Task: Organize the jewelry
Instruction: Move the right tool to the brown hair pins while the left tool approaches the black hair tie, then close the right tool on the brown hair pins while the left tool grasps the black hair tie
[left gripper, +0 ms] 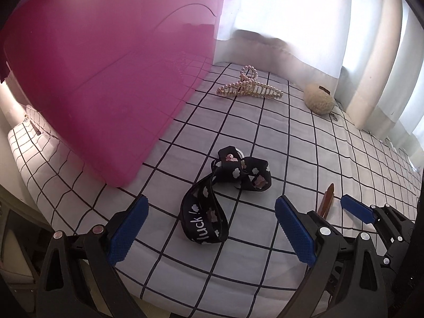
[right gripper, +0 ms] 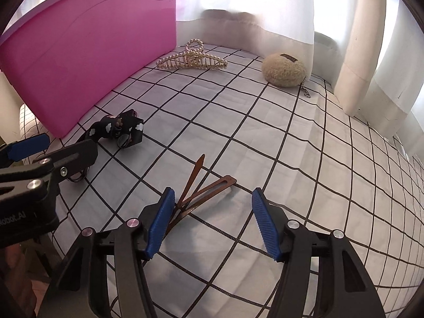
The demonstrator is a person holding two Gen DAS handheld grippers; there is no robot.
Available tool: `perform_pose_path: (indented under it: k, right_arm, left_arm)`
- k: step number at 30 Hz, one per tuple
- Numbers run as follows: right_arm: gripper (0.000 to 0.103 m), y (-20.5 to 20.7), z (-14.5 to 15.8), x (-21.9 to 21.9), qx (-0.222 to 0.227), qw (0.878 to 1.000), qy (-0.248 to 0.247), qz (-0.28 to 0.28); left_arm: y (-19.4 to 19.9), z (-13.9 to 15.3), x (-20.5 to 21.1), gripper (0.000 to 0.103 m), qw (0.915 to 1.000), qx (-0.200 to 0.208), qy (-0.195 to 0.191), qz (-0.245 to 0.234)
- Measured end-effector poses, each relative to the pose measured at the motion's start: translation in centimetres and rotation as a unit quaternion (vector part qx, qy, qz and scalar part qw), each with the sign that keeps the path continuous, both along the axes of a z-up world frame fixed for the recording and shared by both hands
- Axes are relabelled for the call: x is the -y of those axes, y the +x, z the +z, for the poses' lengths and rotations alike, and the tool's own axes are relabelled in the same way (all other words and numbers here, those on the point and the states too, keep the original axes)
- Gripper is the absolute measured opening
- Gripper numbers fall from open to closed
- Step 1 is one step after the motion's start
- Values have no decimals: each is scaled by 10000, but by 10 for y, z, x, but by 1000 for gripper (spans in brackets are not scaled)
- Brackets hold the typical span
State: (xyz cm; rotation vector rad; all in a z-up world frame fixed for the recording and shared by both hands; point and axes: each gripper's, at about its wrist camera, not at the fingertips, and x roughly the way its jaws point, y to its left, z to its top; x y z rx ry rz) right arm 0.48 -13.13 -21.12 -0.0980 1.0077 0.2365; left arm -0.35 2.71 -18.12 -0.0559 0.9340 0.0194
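Observation:
A black strap [left gripper: 212, 198] printed with white clouds lies on the checked cloth, just ahead of and between the fingers of my open, empty left gripper [left gripper: 209, 213]; it also shows in the right wrist view [right gripper: 119, 131]. A pink bin [left gripper: 106, 79] stands at the left, also seen from the right wrist [right gripper: 92, 53]. My right gripper [right gripper: 213, 198] is open and empty, its left finger [right gripper: 161, 222] beside brown hair clips [right gripper: 204, 188]. A pearl claw clip [right gripper: 193, 58] and a fuzzy beige pouch [right gripper: 283, 70] lie at the back.
A white checked cloth [right gripper: 265, 137] covers the surface. White curtains [right gripper: 357, 39] hang along the back and right. A small chain [right gripper: 304, 90] trails from the pouch. The left gripper's body [right gripper: 39, 180] sits at the left of the right wrist view.

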Motion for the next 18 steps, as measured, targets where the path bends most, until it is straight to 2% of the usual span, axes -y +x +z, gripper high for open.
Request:
perform_pose_path:
  k: [18]
  right_arm:
    - [59,0,0,0,85,10000,5,-11]
  left_arm:
    - [51,-31,9,93,9983,-537,-139,161]
